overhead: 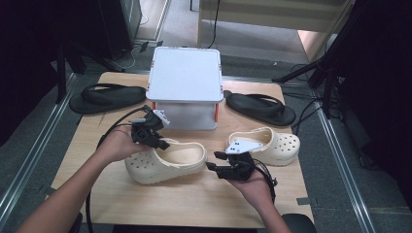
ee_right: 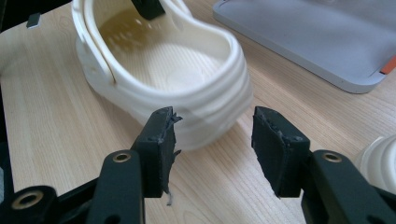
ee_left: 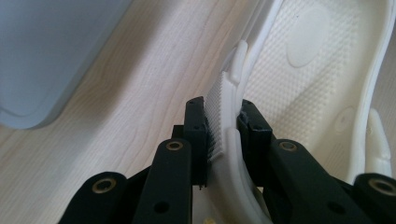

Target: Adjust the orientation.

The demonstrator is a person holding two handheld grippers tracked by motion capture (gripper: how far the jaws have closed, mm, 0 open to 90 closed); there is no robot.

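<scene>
Fingers (ee_left: 254, 128) of the left gripper (overhead: 151, 137) were clamped on the side wall of a cream clog (overhead: 165, 162), one pad outside the rim and one inside, as the left gripper view showed. That clog lay on its sole near the middle of the tabletop (overhead: 194, 201), its toe toward the person's left and its open heel end toward the right gripper (overhead: 216, 161). The right gripper's fingers (ee_right: 163, 140) stood apart with nothing between them, hovering just short of the clog's heel, which filled the space ahead of them in the right gripper view.

A second cream clog (overhead: 269, 144) sat just beside the right hand (overhead: 255, 187), further to the right. Behind the pair stood a grey box (overhead: 184, 87) with orange clips, its lid closed. Two black flip-flops flanked it, one at the far left edge (overhead: 104, 97) and one at the far right (overhead: 260, 108), both untouched.

Judged from how things lay, the work was at an early stage: one clog had been gripped but rested on the wood, not yet lifted or placed anywhere. The other clog and both flip-flops remained to be handled, and the box was yet to be opened, if it was meant to take the footwear.
</scene>
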